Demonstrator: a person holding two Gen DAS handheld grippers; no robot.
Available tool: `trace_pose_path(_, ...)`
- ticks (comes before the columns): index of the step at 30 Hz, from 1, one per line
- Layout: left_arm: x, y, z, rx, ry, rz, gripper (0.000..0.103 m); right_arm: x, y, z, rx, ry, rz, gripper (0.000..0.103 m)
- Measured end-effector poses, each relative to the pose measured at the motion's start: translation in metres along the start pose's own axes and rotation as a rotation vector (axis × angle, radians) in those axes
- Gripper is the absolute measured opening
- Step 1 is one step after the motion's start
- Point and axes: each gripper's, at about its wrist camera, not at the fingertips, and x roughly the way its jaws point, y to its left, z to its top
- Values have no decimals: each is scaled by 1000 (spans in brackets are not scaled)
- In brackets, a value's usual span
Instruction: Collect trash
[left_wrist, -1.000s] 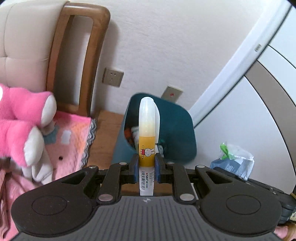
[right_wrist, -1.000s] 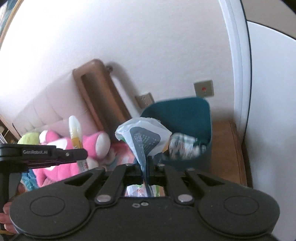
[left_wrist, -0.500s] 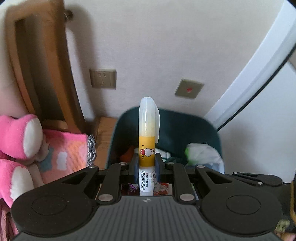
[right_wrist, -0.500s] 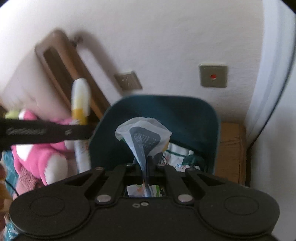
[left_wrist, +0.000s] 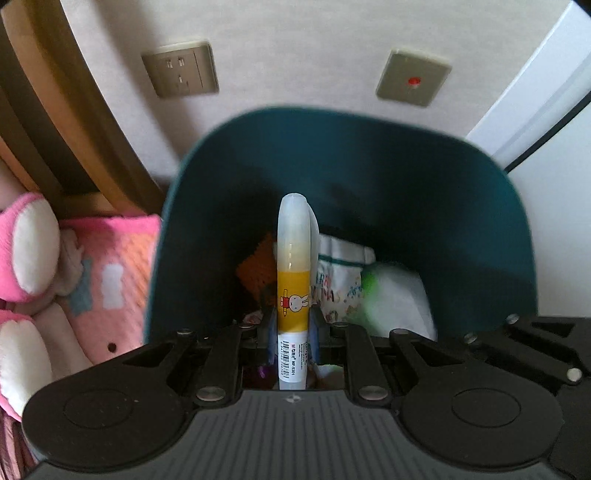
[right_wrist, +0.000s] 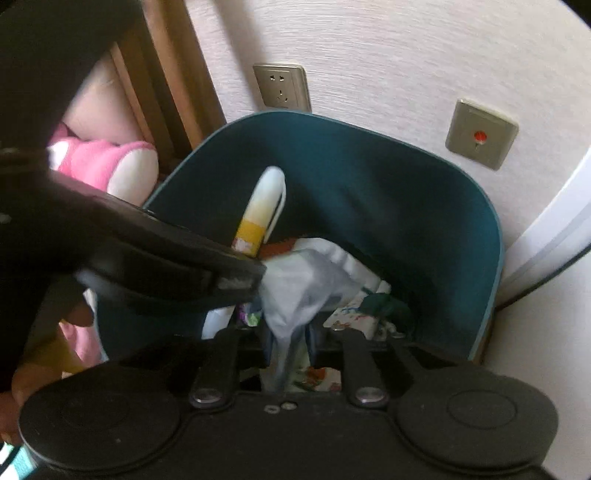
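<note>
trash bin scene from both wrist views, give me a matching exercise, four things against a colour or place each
Things:
1. glue stick
2. trash bin
3. plush toy
4. crumpled wrapper

Descriptions:
A. dark teal, standing against the wall
B. pink and white, beside the bin
C. pale grey-white, between the right tool's jaws
D. yellow label with a rabbit, clamped in the left tool

Pairs: 1-D, 2-A, 3-B, 4-C

glue pen (left_wrist: 293, 280): yellow, upright over teal bin (left_wrist: 369, 166) | grey wrapper (right_wrist: 295, 284): over bin
</note>
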Motion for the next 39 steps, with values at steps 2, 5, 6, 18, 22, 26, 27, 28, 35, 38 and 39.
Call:
trace_pose_path(2, 6, 2, 0, -17, 22, -13, 17, 2, 1, 0, -12, 13, 4, 24)
trace_pose_path(5, 10, 6, -2, -42, 37, -21, 18, 4, 2, -3, -29, 24, 2, 29)
trace_pose_path(6, 10, 7, -3, -51, 35, -30, 19, 4, 2, -5, -31, 23, 1, 31)
trace_pose_path(18, -41, 3, -24, -13, -96, -85, 41, -29, 6, -19, 14, -49, -3, 33)
trace_pose_path(22, -71, -1, -37, 43, -170, -96, 41, -53, 9, -29, 54, -100, -14, 33)
trace_pose_path(26, -105, 2, -56, 76, -241, -111, 41, -83, 11, -40, 113, -170, -23, 34)
trace_pose_path(27, -114, 2, -61, 88, -261, -110, 41, -91, 12, -44, 127, -195, -22, 36)
trace_pose_path(28, -121, 3, -66, 98, -279, -105, 42, -100, 12, -47, 138, -214, -18, 36)
trace_pose_path(35, -179, 13, -103, 134, -409, -119, 58, -156, 32, -73, 181, -355, 8, 45)
trace_pose_path(38, -200, 17, -120, 153, -464, -120, 58, -177, 43, -84, 189, -406, 19, 47)
trace_pose_path(39, -207, 19, -126, 160, -482, -121, 59, -182, 46, -87, 190, -421, 20, 48)
